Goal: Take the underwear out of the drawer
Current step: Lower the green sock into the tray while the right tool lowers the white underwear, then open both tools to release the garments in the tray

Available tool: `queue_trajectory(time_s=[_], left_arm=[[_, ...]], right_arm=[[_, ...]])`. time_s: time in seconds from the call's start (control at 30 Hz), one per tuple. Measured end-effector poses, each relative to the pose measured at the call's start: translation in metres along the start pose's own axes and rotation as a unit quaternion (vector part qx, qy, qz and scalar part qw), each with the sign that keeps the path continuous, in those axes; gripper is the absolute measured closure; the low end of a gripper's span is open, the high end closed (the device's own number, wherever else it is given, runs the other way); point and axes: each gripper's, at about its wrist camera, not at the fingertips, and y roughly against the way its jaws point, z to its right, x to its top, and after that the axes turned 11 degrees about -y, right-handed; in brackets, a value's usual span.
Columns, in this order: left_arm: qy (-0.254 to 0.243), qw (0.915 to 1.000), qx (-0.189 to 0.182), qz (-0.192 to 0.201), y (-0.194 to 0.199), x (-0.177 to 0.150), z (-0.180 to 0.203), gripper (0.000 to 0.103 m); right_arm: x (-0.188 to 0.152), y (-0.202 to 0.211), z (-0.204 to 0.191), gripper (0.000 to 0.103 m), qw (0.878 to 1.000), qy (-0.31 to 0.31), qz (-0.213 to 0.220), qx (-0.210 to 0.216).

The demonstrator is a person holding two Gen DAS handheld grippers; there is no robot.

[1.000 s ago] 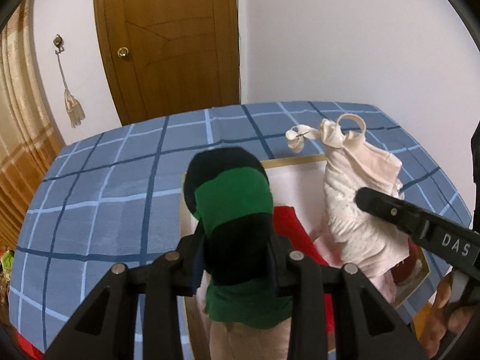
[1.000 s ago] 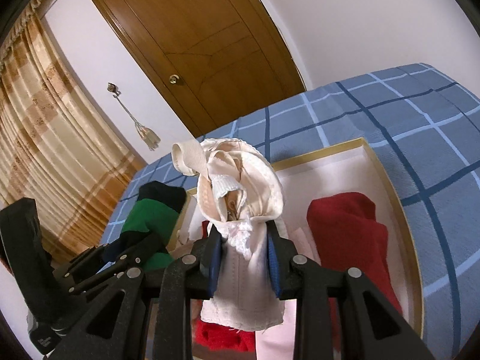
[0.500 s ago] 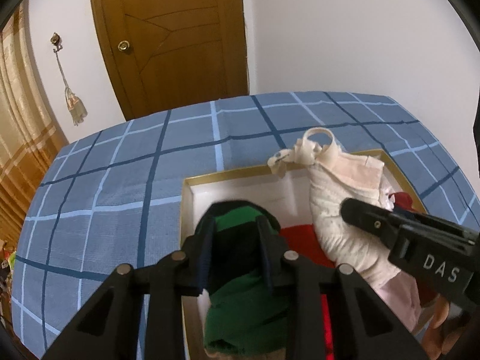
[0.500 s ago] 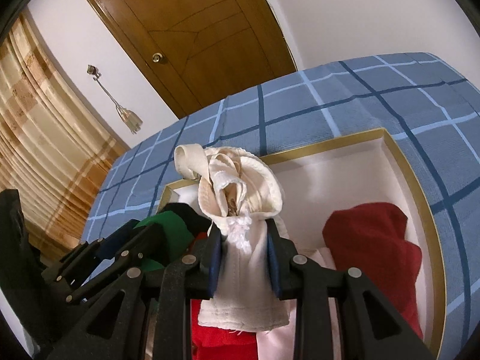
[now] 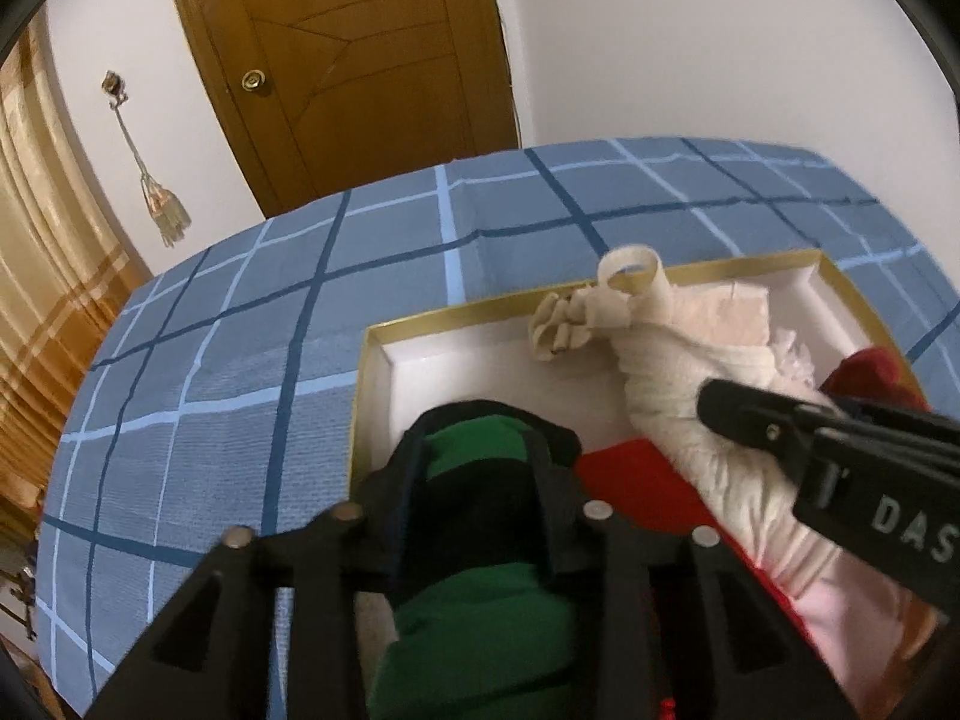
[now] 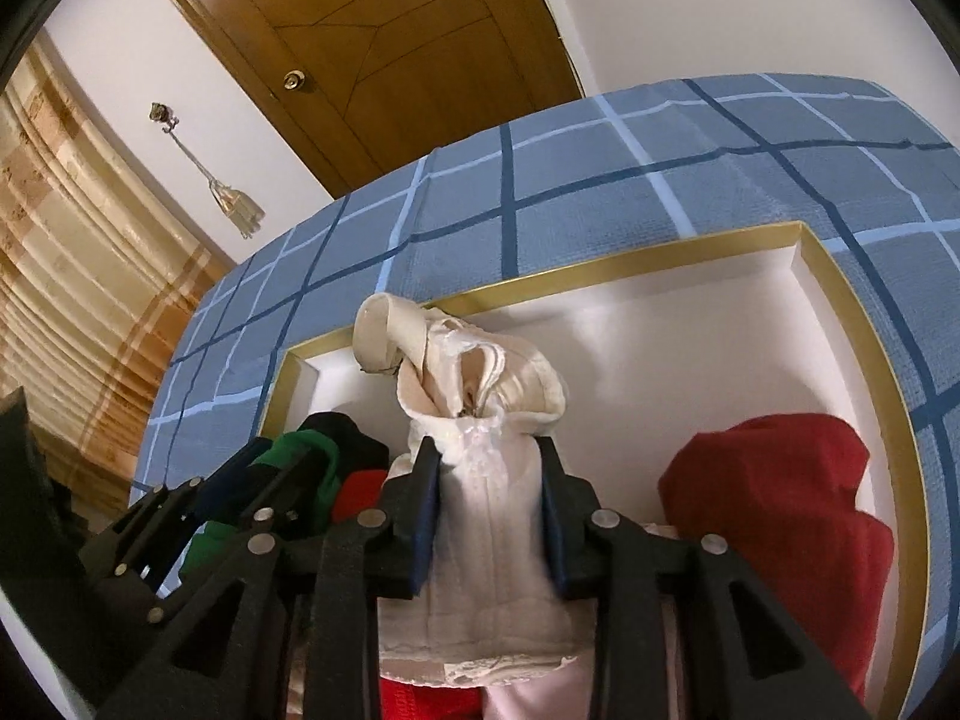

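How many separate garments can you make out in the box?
5 at least: green-black one in left gripper; cream one in right gripper; dark-red heap at right; bright-red piece between; pink piece underneath. More may be hidden.

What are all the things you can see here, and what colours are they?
green and black garment: 1, between the left tongs
cream garment: 1, between the right tongs
red garment: 1, in the box, right side
box: 1, white inside, gold rim, on the bedspread
bedspread: 1, blue check
door: 1, brown, behind
curtain: 1, tan stripes, left
tassel: 1, hanging on the wall
left tongs: 1, black, opening around the garment
right tongs: 1, black, shut on the cream garment
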Motion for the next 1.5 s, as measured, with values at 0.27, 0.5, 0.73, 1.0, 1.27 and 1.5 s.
queue_trajectory(time_s=[0.27, 0.5, 0.73, 1.0, 1.27, 1.5], left_arm=[[0.049, 0.9986, 0.017, -0.009, 0.003, -0.005, -0.017, 0.006], [0.044, 0.9977, 0.031, 0.040, 0.044, -0.014, -0.018, 0.002], [0.042, 0.9942, 0.045, 0.088, 0.086, -0.031, -0.012, 0.000], [0.041, 0.9917, 0.048, 0.112, 0.117, -0.054, 0.005, 0.001], [0.060, 0.9902, 0.038, 0.120, 0.138, -0.087, 0.018, 0.001], [0.048, 0.9894, 0.048, 0.128, 0.150, -0.106, 0.036, 0.000]], right_arm=[[-0.009, 0.007, 0.000, 0.054, 0.999, 0.017, 0.033, -0.004], [-0.022, 0.049, 0.010, 0.042, 0.996, -0.032, 0.068, 0.050], [-0.049, 0.095, 0.007, 0.042, 0.989, -0.022, 0.129, 0.068], [-0.082, 0.131, 0.000, 0.042, 0.984, 0.033, 0.164, 0.065], [-0.113, 0.154, 0.009, 0.042, 0.979, 0.052, 0.185, 0.068], [-0.134, 0.170, 0.016, 0.042, 0.977, 0.058, 0.190, 0.080]])
